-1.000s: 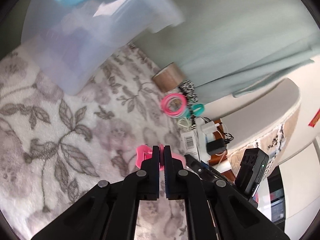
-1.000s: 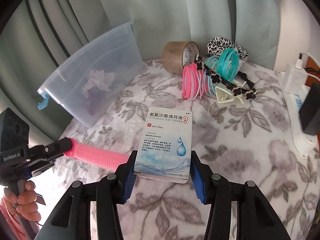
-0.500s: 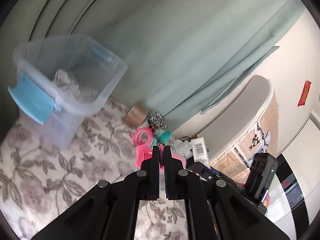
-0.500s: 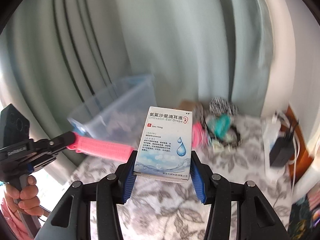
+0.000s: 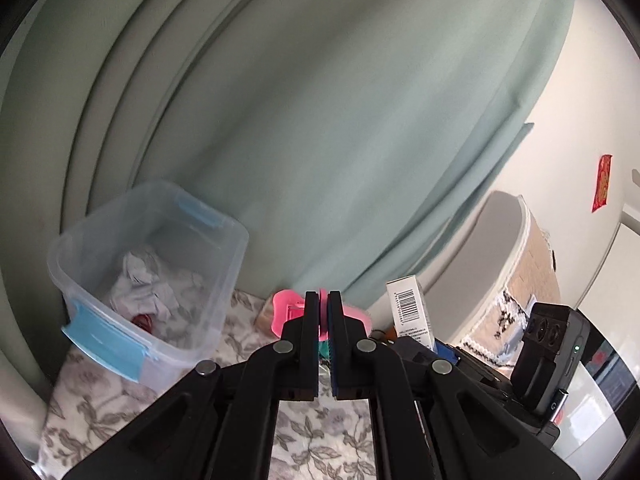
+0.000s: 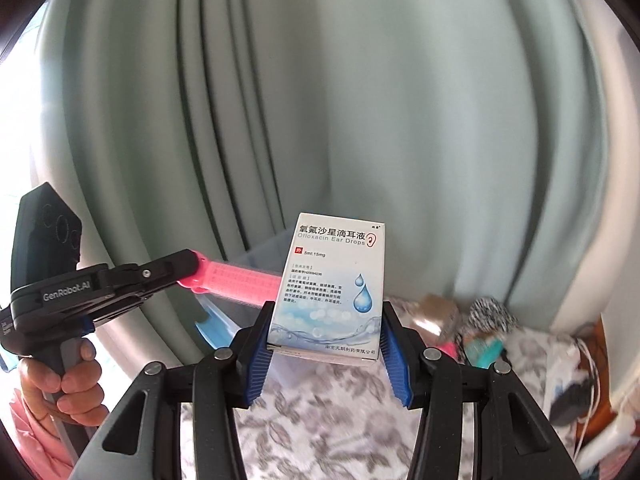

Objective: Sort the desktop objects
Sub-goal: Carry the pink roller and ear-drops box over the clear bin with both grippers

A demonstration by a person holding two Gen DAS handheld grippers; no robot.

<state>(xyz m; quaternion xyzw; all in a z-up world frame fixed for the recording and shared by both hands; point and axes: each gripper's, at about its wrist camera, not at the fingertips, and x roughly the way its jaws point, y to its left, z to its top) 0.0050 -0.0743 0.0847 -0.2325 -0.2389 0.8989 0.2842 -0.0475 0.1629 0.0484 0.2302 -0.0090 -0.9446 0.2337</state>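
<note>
My left gripper (image 5: 323,300) is shut on a pink plastic item (image 5: 286,312), which sticks out on both sides of the fingers. In the right wrist view that long pink item (image 6: 236,278) projects from the left gripper (image 6: 192,264), held by a hand (image 6: 68,376). My right gripper (image 6: 326,320) is shut on a white and blue ear drops box (image 6: 336,280), upright between the blue pads. The box (image 5: 410,308) also shows with its barcode side in the left wrist view. Both are held in the air above the floral cloth (image 6: 320,400).
A clear plastic bin (image 5: 160,188) with blue latches stands at the left and holds crumpled paper (image 5: 140,284). At the right lie a brown tape roll (image 6: 436,312), a zebra scrunchie (image 6: 490,312) and teal bands (image 6: 486,346). A green curtain (image 6: 400,100) hangs behind.
Both grippers have risen and tilted up, so the table has dropped low in both views and the curtain fills them. Each still holds its item.
</note>
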